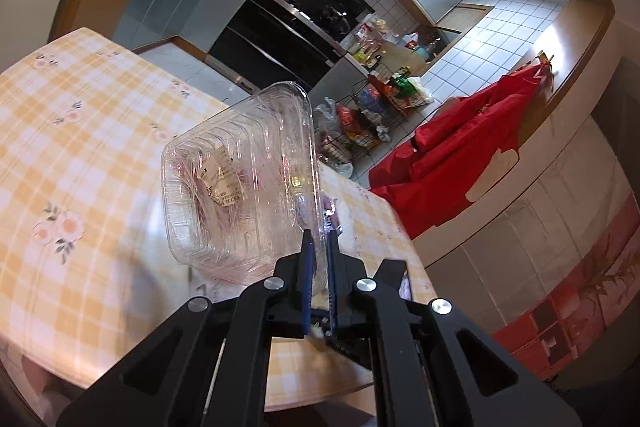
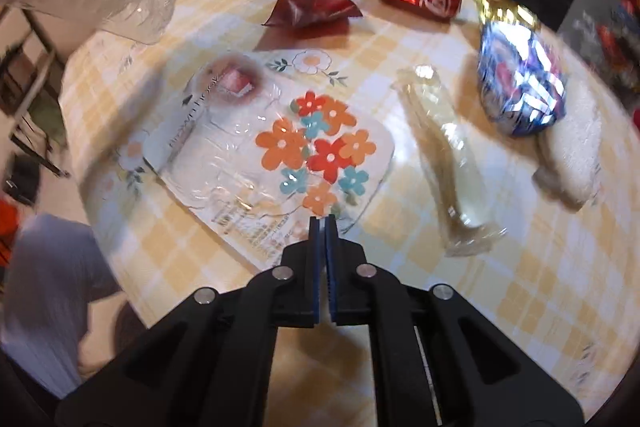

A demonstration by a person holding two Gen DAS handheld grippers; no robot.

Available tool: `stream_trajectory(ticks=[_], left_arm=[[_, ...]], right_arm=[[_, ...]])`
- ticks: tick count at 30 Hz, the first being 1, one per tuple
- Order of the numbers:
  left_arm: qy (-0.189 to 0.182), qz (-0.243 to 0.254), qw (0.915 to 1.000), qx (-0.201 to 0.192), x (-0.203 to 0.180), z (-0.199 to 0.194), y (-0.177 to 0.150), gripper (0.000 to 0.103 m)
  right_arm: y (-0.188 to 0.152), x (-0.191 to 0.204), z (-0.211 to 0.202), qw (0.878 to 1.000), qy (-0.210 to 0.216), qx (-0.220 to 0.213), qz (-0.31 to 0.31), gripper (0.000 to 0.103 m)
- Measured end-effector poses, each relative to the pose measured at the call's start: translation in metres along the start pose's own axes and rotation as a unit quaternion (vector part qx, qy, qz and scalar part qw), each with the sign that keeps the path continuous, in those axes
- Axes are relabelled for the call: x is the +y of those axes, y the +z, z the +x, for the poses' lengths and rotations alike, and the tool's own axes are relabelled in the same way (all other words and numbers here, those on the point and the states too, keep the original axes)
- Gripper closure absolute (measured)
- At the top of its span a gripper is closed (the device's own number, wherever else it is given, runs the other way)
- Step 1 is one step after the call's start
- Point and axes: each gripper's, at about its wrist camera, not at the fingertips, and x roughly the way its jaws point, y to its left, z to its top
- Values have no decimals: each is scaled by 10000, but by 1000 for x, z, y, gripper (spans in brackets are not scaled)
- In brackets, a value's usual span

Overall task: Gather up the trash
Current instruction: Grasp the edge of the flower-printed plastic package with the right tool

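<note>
Left gripper (image 1: 319,227) pinches clear clamshell container (image 1: 236,179) by thin rim, could slip; right gripper (image 2: 324,221) fully closed at flower blister pack (image 2: 280,147) edge, grip unclear, may come up empty.

A clear plastic clamshell container (image 1: 236,183) is clamped by its rim between the closed fingers of the left gripper (image 1: 319,239) and is held tilted above the yellow checked tablecloth (image 1: 80,147). A torn paper label (image 1: 222,179) is seen inside it.
</note>
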Motion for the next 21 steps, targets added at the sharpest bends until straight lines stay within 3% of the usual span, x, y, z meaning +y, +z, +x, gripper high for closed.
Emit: stream_trajectory(ticks=[1, 5, 10, 14, 17, 21], left_arm=[[31, -26, 10000, -6, 1, -3, -2, 97], [60, -90, 9999, -77, 5, -17, -4, 97], [81, -131, 9998, -117, 8, -28, -8, 97], [103, -215, 9997, -98, 13, -30, -11, 97], [169, -149, 9997, -105, 15, -31, -13, 97], [143, -232, 9996, -46, 18, -30, -16, 97]], right_arm=[[3, 0, -1, 10000, -58, -36, -34, 94], [13, 2, 1, 9995, -62, -115, -282, 70], [22, 6, 9, 9977, 44, 153, -652, 71], [21, 11, 11, 9948, 214, 367, -929, 86], [19, 14, 10, 9929, 343, 489, -1024, 86], [17, 25, 9, 9897, 201, 495, -1331, 86]])
